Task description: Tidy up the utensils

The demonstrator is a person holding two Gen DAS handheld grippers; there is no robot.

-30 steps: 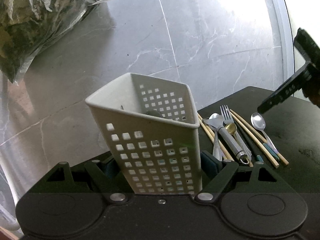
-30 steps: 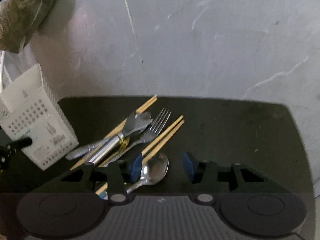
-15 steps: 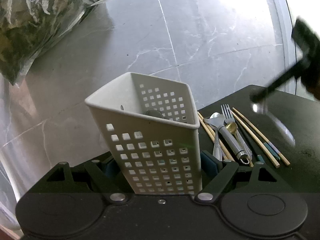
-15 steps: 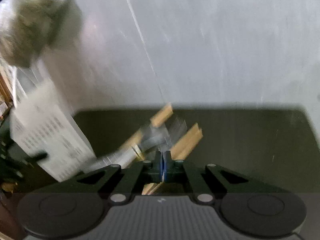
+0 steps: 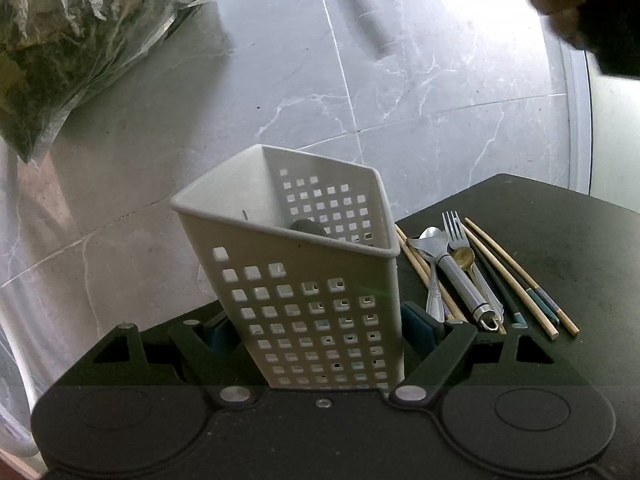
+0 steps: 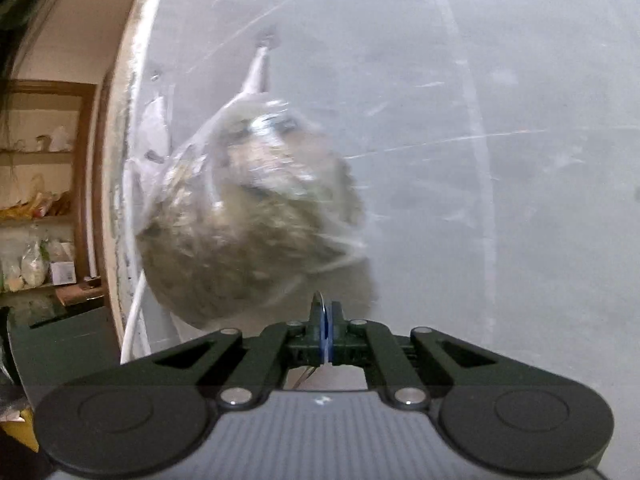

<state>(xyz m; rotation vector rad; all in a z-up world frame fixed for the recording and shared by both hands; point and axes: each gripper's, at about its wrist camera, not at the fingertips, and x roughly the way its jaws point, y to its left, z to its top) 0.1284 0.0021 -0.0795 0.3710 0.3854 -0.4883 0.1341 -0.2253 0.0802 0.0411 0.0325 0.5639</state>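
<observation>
My left gripper [image 5: 316,328] is shut on a white perforated utensil holder [image 5: 304,276] and holds it upright at the black table's left end. Beside it on the table [image 5: 560,240] lie wooden chopsticks [image 5: 516,280], a fork [image 5: 454,228], a spoon [image 5: 430,240], a small gold spoon [image 5: 464,258] and a steel-handled tool [image 5: 464,288]. My right gripper [image 6: 326,332] is shut on a thin metal spoon [image 6: 318,304], seen edge-on between the blue pads, lifted well above the table. It appears as a blurred streak [image 5: 368,24] in the left wrist view.
A clear plastic bag of dried leaves [image 5: 76,40] lies on the marble floor to the left; it also shows, blurred, in the right wrist view [image 6: 248,220]. Wooden shelves [image 6: 44,200] stand at the far left. A hand [image 5: 580,4] is at the top right.
My right gripper closed on the spoon that lay at the right of the pile and lifted it up and to the left. The left gripper and holder stayed still.
</observation>
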